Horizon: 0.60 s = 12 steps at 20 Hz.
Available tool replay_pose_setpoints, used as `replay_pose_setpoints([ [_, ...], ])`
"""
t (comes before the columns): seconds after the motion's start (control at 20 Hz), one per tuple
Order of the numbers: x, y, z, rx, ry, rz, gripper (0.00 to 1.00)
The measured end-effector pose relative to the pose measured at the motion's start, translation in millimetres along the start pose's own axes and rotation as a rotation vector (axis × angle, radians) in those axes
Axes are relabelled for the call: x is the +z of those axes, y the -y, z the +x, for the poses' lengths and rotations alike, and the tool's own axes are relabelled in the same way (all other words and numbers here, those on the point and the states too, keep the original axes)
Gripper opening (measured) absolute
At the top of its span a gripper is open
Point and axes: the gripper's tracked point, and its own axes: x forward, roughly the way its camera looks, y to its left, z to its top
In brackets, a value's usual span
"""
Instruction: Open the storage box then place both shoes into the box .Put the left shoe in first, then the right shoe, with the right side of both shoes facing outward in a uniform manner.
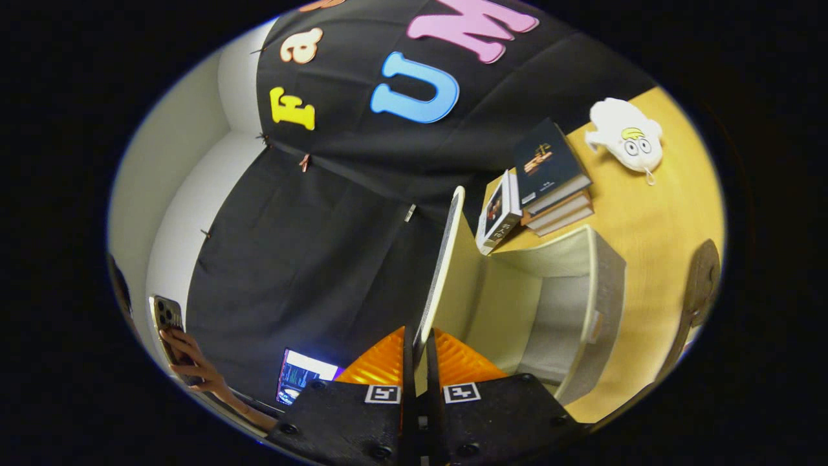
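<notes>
My gripper (419, 353) is shut on the edge of the storage box's lid (445, 259), which passes as a thin panel between the two fingers. The lid stands swung up, away from the box's opening. The pale grey fabric box (608, 291) sits on the wooden table just ahead of the fingers, on the far side of the lid. Its cream inside (511, 304) is in view and holds nothing that I can see. A brown rounded thing (702, 278) lies beyond the box at the table's edge, too cut off to identify.
A stack of dark-covered books (553, 175) with a smaller book (498, 217) leaning on it stands on the table (653, 226) past the box. A white plush toy (627, 139) lies beyond them. Behind the lid, a hand holds a phone (167, 323), near a lit screen (301, 375).
</notes>
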Motion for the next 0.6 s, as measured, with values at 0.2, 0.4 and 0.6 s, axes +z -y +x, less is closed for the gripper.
replay_pose_setpoints([
  [0.2,-13,-31,51,0.012,-0.063,-0.087,0.12],
  [0.4,-32,-48,92,0.019,-0.099,-0.116,0.14],
  [0.6,-56,-64,109,0.059,-0.135,-0.154,0.31],
])
